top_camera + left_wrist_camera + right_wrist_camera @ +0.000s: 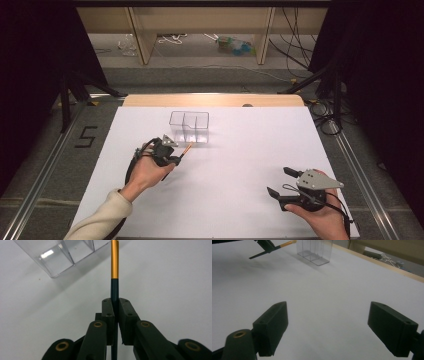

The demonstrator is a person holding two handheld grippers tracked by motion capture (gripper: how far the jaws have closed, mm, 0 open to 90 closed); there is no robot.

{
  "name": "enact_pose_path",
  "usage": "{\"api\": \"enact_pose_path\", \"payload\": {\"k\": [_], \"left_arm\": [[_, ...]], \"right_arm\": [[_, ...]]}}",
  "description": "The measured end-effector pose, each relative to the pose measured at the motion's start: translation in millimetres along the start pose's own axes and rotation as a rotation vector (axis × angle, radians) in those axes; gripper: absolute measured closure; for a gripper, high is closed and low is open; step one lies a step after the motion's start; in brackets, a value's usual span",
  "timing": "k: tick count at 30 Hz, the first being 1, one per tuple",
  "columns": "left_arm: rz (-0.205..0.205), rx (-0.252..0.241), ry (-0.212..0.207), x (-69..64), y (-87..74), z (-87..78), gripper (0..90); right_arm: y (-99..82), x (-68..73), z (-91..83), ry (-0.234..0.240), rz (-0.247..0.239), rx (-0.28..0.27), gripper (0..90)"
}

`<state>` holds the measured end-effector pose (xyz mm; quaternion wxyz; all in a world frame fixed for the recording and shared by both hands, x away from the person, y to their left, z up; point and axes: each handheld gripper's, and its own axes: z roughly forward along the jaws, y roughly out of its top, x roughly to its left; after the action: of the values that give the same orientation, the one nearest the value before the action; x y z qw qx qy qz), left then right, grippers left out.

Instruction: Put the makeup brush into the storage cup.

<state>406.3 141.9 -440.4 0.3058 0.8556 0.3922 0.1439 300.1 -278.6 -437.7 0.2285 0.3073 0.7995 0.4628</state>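
My left hand-held gripper (175, 156) has its jaws clamped on a slim pencil-like stick (114, 270), dark along the gripped part and orange toward the tip. In the high view the stick (186, 149) slants up and to the right, above the white surface (240, 165), its orange end just near of the clear divided box (189, 126) that stands at the far middle of the surface. In the left gripper view the box's corner (57, 260) lies left of the stick. My right hand-held gripper (280, 182) rests at the near right, well apart from the box, jaws spread wide with nothing between them.
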Motion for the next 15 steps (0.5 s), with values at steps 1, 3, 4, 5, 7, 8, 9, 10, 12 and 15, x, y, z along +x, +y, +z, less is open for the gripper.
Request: {"api": "enact_pose_path", "payload": {"k": [1, 3, 4, 5, 7, 8, 9, 10, 12, 15], "left_arm": [[0.004, 0.003, -0.003, 0.3, -0.2, -0.9, 83.5], [-0.002, -0.028, -0.007, -1.0, -1.0, -0.8, 83.5], [0.011, -0.024, -0.009, -0.3, -1.5, -2.0, 83.5], [0.002, -0.037, -0.010, -1.0, -2.2, -2.0, 83.5], [-0.011, -0.062, -0.013, -1.2, -3.0, -2.8, 83.4], [-0.015, -0.072, -0.017, -0.4, -3.2, -3.6, 83.5], [-0.017, -0.075, -0.015, -0.1, -3.3, -4.7, 83.5], [-0.018, -0.087, -0.013, 0.7, -3.6, -5.7, 83.5], [-0.005, -0.091, -0.008, 2.0, -4.2, -7.9, 83.5], [0.001, -0.105, -0.010, 3.2, -5.3, -10.6, 83.4]], "right_arm": [[0.0, -0.1, 0.0, 0.000, -0.001, 0.000, 17.7], [-0.1, -0.3, 0.1, -0.003, -0.006, -0.003, 17.7], [0.0, -0.1, 0.1, -0.001, -0.004, -0.003, 17.7], [0.0, -0.2, 0.1, -0.001, -0.003, -0.003, 17.7], [0.0, -0.2, 0.1, -0.003, -0.005, -0.003, 17.7], [0.0, -0.1, 0.1, -0.001, -0.004, -0.003, 17.7], [0.0, -0.1, -0.2, -0.004, -0.004, -0.002, 17.7], [0.0, 0.0, -0.2, -0.003, -0.003, -0.003, 17.7], [0.0, -0.1, -0.2, -0.002, -0.004, -0.002, 17.7], [0.0, -0.2, 0.0, -0.001, -0.003, -0.004, 17.7]]}}
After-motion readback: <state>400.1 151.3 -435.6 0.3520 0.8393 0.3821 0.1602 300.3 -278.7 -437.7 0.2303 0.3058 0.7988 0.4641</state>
